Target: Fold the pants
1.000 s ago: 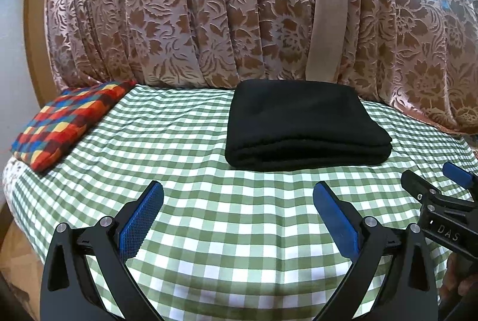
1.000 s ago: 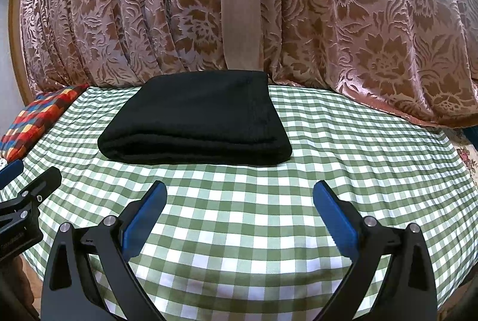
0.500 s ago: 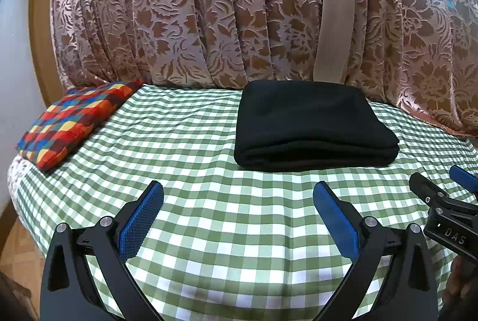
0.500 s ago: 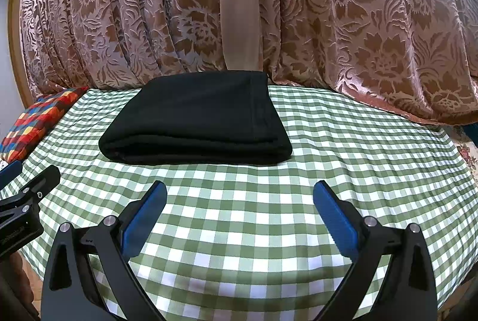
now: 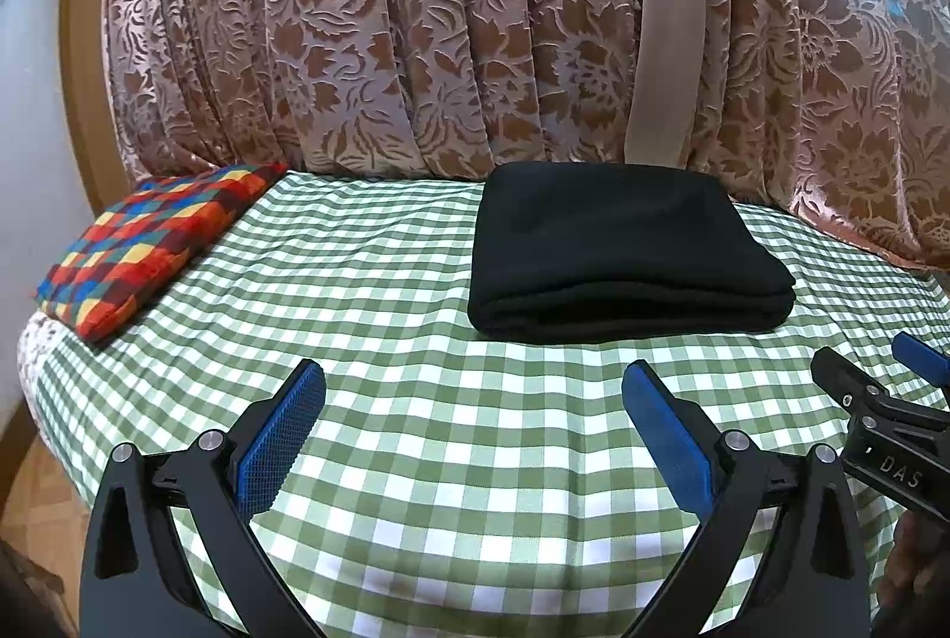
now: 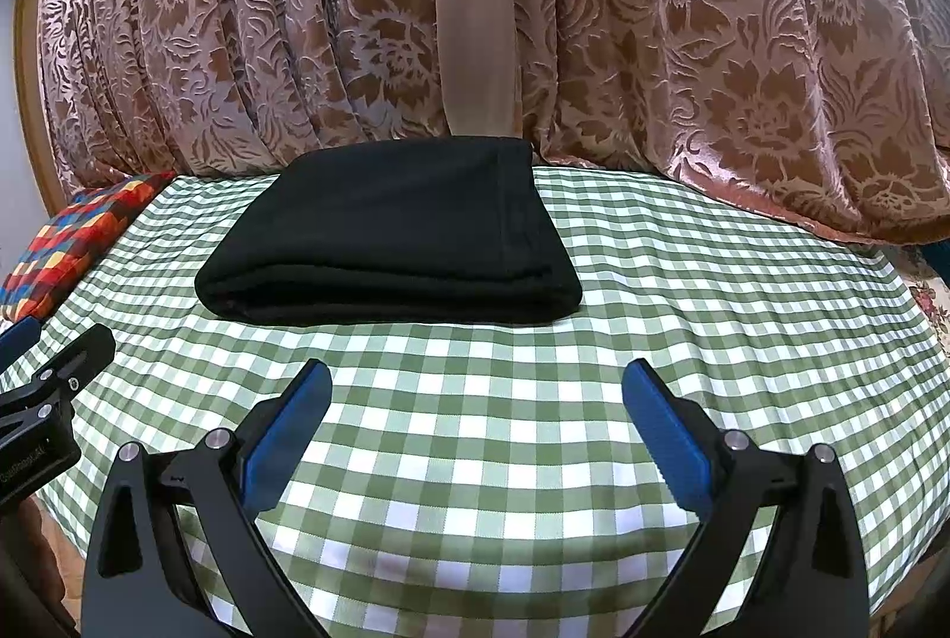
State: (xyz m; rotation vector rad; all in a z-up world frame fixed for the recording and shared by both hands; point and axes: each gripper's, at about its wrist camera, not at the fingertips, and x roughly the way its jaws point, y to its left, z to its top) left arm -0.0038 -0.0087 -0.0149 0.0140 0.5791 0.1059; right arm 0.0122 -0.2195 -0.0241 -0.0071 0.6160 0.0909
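Note:
Black pants (image 5: 617,252) lie folded in a neat flat rectangle on the green-and-white checked cloth (image 5: 368,317), near the far curtain. They also show in the right wrist view (image 6: 392,246). My left gripper (image 5: 472,382) is open and empty, held above the cloth well short of the pants. My right gripper (image 6: 475,382) is open and empty too, at about the same distance. Each gripper appears at the edge of the other's view: the right one (image 5: 873,400) and the left one (image 6: 41,370).
A multicoloured checked cushion (image 5: 154,246) lies at the far left corner of the bed. A brown floral curtain (image 5: 475,20) hangs behind the bed. The cloth's front edge (image 5: 475,596) drops off below the grippers. Wooden floor (image 5: 24,495) shows at lower left.
Both grippers have drawn back and slightly up from the pants, which look a little farther away. The pants have not moved. Both stay open.

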